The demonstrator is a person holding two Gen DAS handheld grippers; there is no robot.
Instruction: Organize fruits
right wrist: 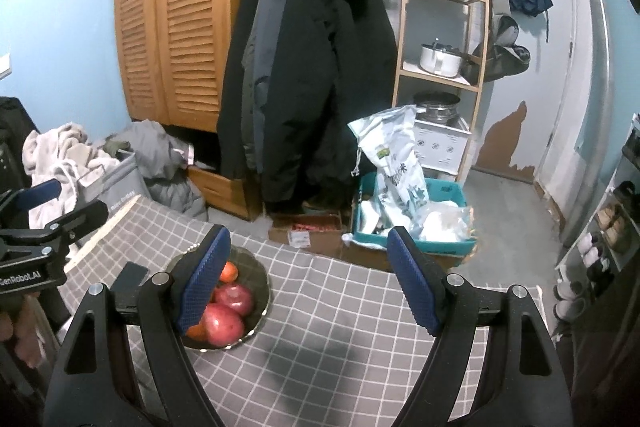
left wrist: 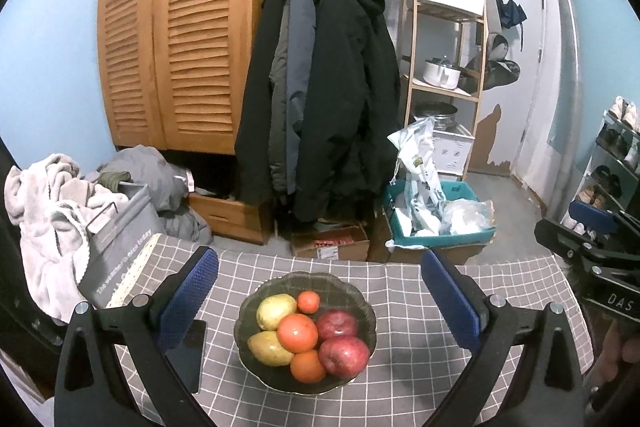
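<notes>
A dark glass bowl [left wrist: 362,307] stands on the grey checked tablecloth [left wrist: 420,367]. It holds two yellow-green fruits [left wrist: 275,311], three oranges [left wrist: 297,332] and two red apples [left wrist: 343,355]. My left gripper [left wrist: 320,301] is open, above and just behind the bowl, empty. My right gripper [right wrist: 308,279] is open and empty, to the right of the bowl [right wrist: 262,301]; its left finger hides part of the fruit. Red apples [right wrist: 224,325] show there. The right gripper also shows at the right edge of the left wrist view [left wrist: 592,227].
A dark phone [left wrist: 188,351] lies on the cloth left of the bowl. Beyond the table's far edge are a laundry basket [left wrist: 120,231], hanging coats [left wrist: 320,87], a cardboard box [left wrist: 330,243], a teal crate with bags [left wrist: 440,215] and a wooden shelf [left wrist: 444,67].
</notes>
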